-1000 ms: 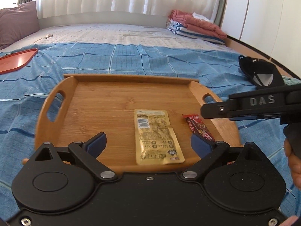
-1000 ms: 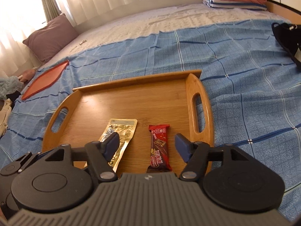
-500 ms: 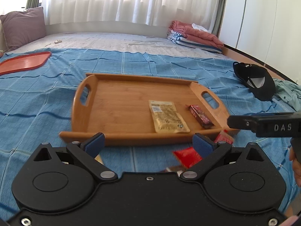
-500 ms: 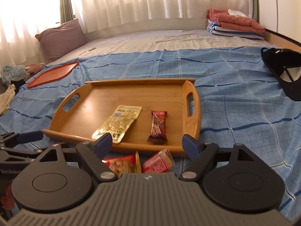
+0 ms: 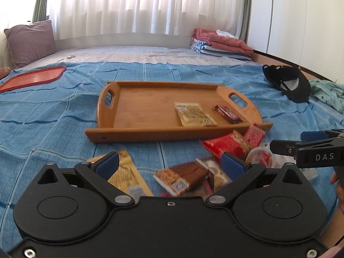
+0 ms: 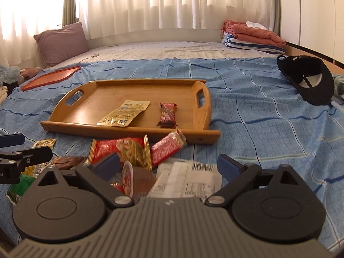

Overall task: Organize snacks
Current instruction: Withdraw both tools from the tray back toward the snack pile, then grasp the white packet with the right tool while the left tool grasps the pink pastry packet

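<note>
A wooden tray (image 5: 150,133) (image 6: 129,131) lies on the blue bedsheet and holds a gold sachet (image 5: 193,114) (image 6: 124,114) and a dark red chocolate bar (image 5: 228,113) (image 6: 167,115). Loose snacks lie in front of it: a red peanut packet (image 5: 225,146) (image 6: 120,150), a small red bar (image 6: 167,148), a brown bar (image 5: 185,176), a gold packet (image 5: 129,176). My left gripper (image 5: 169,165) hovers open over the brown bar. My right gripper (image 6: 167,166) hangs over a jelly cup (image 6: 129,178) and a white barcode packet (image 6: 189,178), its jaws opening and gripping nothing.
A red tray (image 5: 32,78) lies at the far left, with a purple pillow (image 5: 30,40) behind it. A black cap (image 6: 309,79) and a teal garment (image 5: 326,94) lie to the right. Folded blankets (image 5: 221,43) are stacked at the back. A green packet (image 6: 19,187) lies at the near left.
Both grippers have drawn back from the tray, so the pile of loose snacks in front of it has come into view. The right jaws have spread wider.
</note>
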A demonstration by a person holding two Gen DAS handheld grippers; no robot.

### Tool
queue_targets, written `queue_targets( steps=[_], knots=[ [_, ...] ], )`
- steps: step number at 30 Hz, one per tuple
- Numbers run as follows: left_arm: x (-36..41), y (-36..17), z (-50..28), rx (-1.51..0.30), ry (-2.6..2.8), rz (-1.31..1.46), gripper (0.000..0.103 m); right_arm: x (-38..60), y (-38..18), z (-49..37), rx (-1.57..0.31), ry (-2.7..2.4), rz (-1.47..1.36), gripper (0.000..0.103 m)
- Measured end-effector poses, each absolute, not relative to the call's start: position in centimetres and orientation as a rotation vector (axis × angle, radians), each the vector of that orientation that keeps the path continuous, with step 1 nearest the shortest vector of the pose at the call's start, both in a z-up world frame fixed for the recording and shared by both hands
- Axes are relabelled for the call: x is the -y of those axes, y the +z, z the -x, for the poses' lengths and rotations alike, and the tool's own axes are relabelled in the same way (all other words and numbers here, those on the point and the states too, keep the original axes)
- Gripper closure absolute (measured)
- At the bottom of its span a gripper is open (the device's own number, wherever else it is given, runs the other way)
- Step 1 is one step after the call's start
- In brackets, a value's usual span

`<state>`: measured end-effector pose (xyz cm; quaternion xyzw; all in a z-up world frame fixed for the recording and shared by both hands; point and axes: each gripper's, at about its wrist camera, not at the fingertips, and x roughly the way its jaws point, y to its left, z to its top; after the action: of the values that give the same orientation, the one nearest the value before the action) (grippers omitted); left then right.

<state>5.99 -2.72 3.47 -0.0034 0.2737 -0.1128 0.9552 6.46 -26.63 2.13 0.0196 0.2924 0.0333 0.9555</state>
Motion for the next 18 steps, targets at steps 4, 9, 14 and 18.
queue_targets(
  steps=[4,9,14,18],
  knots=[
    [2.9,2.7,-5.1,-0.566,-0.242,-0.018,0.002,26.6,1.2,-5.8,-0.599,0.045,-0.029,0.000],
    [3.1,1.8,-4.5,-0.589,-0.263,-0.039,0.002,26.6,0.4,-5.2,-0.599,0.026,-0.015,0.000],
    [3.4,1.0,-4.3,-0.612,-0.274,-0.039,0.002,26.6,-0.4,-5.0,-0.618,0.019,-0.013,0.000],
    [3.7,0.8,-4.2,-0.619,-0.283,-0.029,0.002,26.6,-1.1,-4.9,-0.629,0.013,-0.020,0.000]
  ],
)
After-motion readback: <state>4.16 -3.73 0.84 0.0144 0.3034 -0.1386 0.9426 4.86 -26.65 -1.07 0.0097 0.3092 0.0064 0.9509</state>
